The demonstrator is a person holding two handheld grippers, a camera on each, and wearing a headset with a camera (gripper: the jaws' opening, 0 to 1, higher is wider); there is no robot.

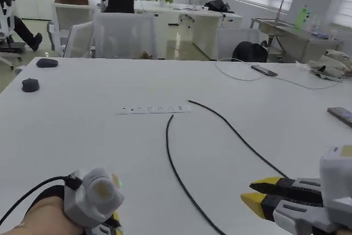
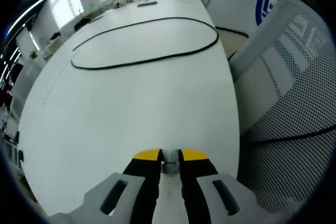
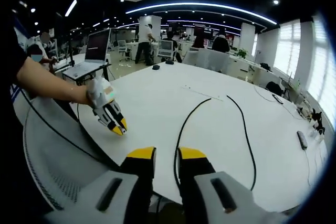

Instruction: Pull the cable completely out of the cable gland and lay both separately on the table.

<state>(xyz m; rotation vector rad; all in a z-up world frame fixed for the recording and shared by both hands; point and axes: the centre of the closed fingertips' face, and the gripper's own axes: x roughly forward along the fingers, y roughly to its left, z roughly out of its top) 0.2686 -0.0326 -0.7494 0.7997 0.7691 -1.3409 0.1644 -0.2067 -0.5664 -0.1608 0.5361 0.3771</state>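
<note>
1. Head view: cable (image 1: 170, 160) lies loose on bench (image 1: 82, 114); pull-out looks done.
2. Left gripper view: left claw (image 2: 169, 156) pinches a small grey piece (image 2: 169, 167), probably the gland.
3. Right gripper view: right claw (image 3: 166, 156) slightly open, empty. Next: lay gland apart from cable.

Left gripper (image 3: 120, 128), right gripper (image 1: 254, 190): pale grey shells, black jaws, yellow tips. Black lead (image 1: 33, 188) runs from the left one's rear. Dark short sleeve (image 3: 9, 59).
</note>
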